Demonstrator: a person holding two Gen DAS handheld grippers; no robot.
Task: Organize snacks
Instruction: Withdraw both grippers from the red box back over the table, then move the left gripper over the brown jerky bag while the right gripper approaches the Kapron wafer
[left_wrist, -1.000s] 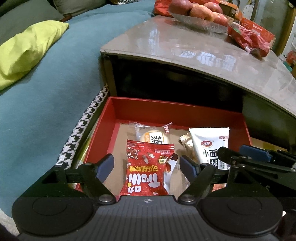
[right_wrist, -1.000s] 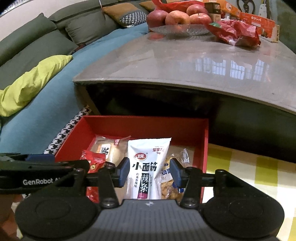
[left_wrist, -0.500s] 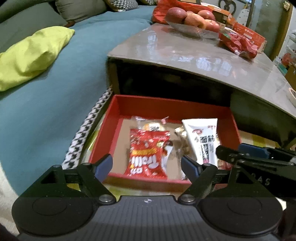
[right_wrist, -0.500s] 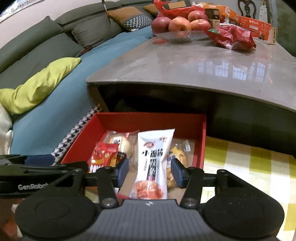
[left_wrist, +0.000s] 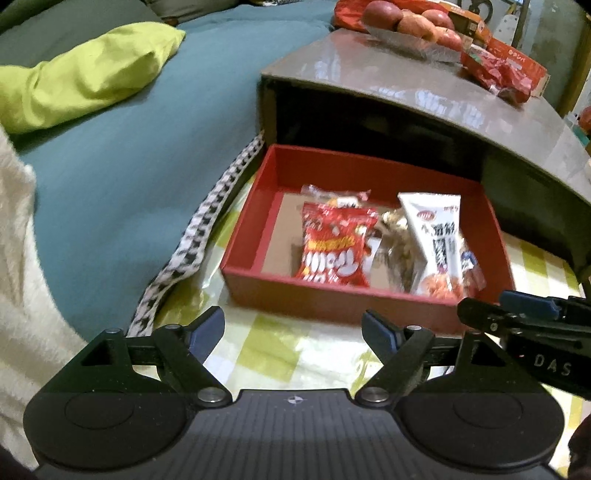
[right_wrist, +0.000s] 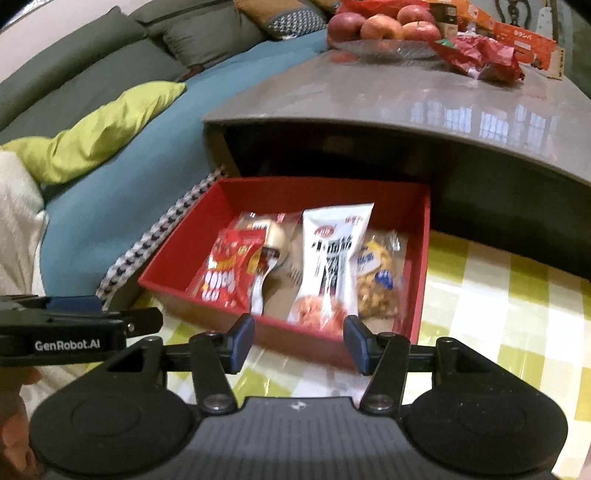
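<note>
In the left wrist view the left tongs (left_wrist: 293, 330) sit at the lower centre of the frame, jaws spread wide with nothing between them, over a yellow-and-white checked cloth (left_wrist: 314, 350). The left jaws have opened a little over the past second. Just above them, at mid-frame, lies the shallow red cardboard box (left_wrist: 332, 297), and every snack is inside it: a red crinkled snack packet with white lettering (left_wrist: 334, 245) in the centre, a clear-wrapped round pastry (left_wrist: 338, 195) partly hidden behind it, a white pouch with black characters (left_wrist: 437, 236) to the right, and a clear bag of golden-brown pieces (left_wrist: 395, 236) between the red packet and the white pouch. The right tongs (right_wrist: 298, 341) appear at the lower centre of the right wrist view, jaws moderately apart and empty, hovering near the front wall of the box; they have just been opening further. In that view the clear bag shows at the right of the white pouch. Behind the box, in the upper right of both frames, stands the glossy grey worktop (left_wrist: 369, 77) carrying a glass dish of red apples (left_wrist: 410, 26) and a crumpled red wrapper (left_wrist: 498, 74). A lime-green cushion (left_wrist: 81, 70) lies on a teal sofa cover (left_wrist: 129, 155) at the upper left.
</note>
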